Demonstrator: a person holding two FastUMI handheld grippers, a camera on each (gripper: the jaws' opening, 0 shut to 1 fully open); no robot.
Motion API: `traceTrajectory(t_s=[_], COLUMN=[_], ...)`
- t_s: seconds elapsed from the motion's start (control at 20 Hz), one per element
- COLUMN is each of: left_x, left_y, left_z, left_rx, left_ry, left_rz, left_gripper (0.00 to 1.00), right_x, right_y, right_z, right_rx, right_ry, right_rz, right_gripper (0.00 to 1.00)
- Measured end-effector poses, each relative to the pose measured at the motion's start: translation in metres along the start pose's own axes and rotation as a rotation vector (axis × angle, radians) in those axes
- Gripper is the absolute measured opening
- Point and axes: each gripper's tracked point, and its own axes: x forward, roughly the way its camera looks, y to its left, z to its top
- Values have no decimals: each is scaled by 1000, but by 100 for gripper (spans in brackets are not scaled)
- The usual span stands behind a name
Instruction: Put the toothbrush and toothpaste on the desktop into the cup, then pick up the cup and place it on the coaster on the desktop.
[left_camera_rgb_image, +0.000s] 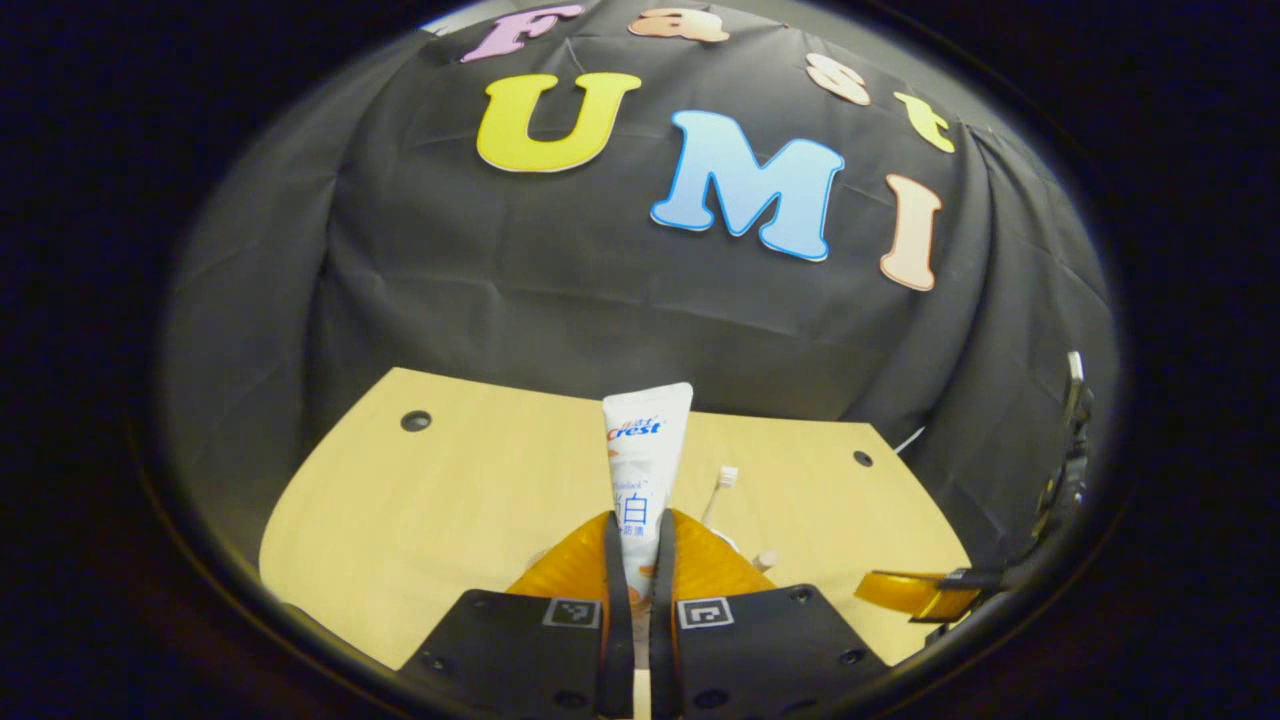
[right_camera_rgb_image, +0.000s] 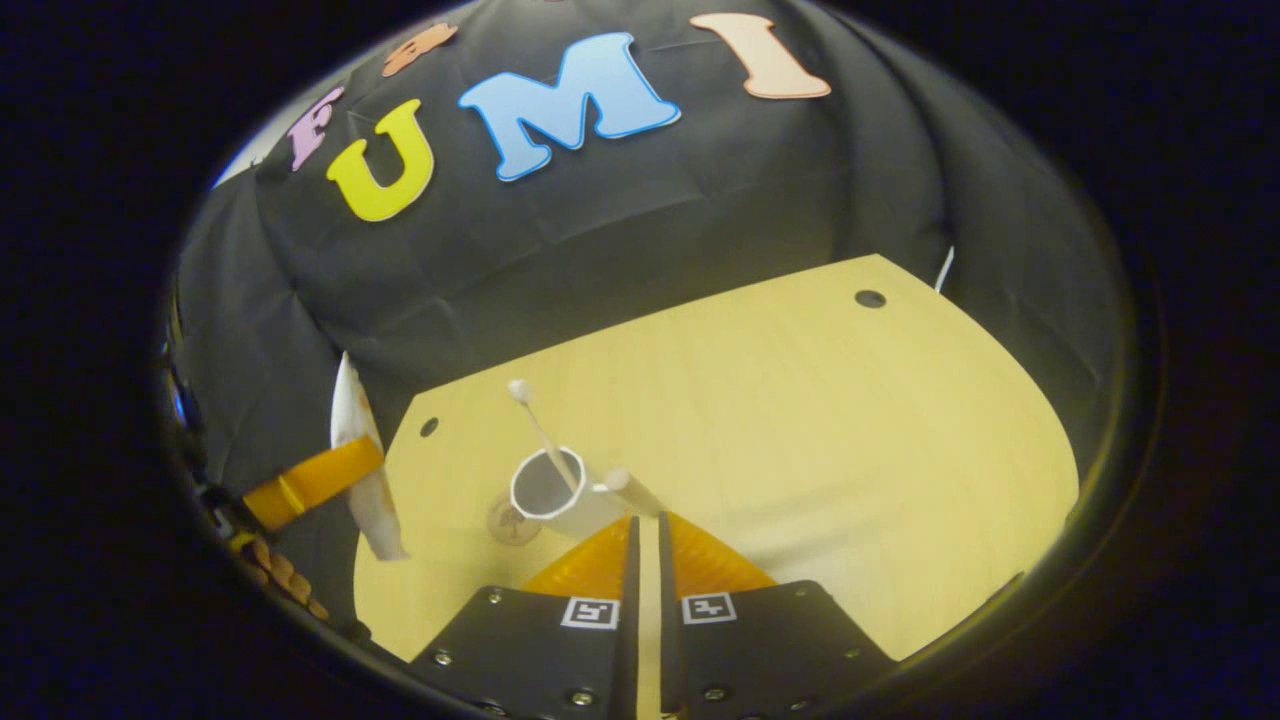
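Observation:
My left gripper is shut on a white toothpaste tube, which stands upright between its fingers above the wooden desktop. In the right gripper view that tube hangs at the left over the desk's edge, held by the left gripper. A white cup stands on the desk with a toothbrush leaning in it, head up. A small round coaster lies just beside the cup. My right gripper is shut, its tips close to the cup's right side.
The desktop has small round holes near its back corners. Black cloth walls close in behind and at the sides. The right gripper juts in low at the right of the left gripper view, beside the toothbrush head.

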Motion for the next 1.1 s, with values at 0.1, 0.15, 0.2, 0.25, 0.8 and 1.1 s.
traceTrajectory(t_s=[0.1,0.15,0.2,0.25,0.8,1.1], left_x=[20,31,40,49,123,125], left_y=[-15,-20,-26,-31,-3,-9], left_z=[7,5,4,5,-24,-45], left_rx=[-23,-32,-48,-72,-322,-225], left_ry=[2,4,6,7,9,-15], left_rz=[-31,-43,-57,-74,-25,71], left_gripper=[13,13,13,14,13,14], right_x=[-9,-12,-15,-17,-22,-25], right_y=[-18,-26,-33,-40,-94,-101], right_z=[-13,-19,-23,-27,-22,-29], right_rx=[13,16,18,19,-16,-7], right_ry=[23,37,53,63,117,162], right_rz=[-25,-36,-42,-48,-93,-94], right_gripper=[9,9,9,8,8,9])
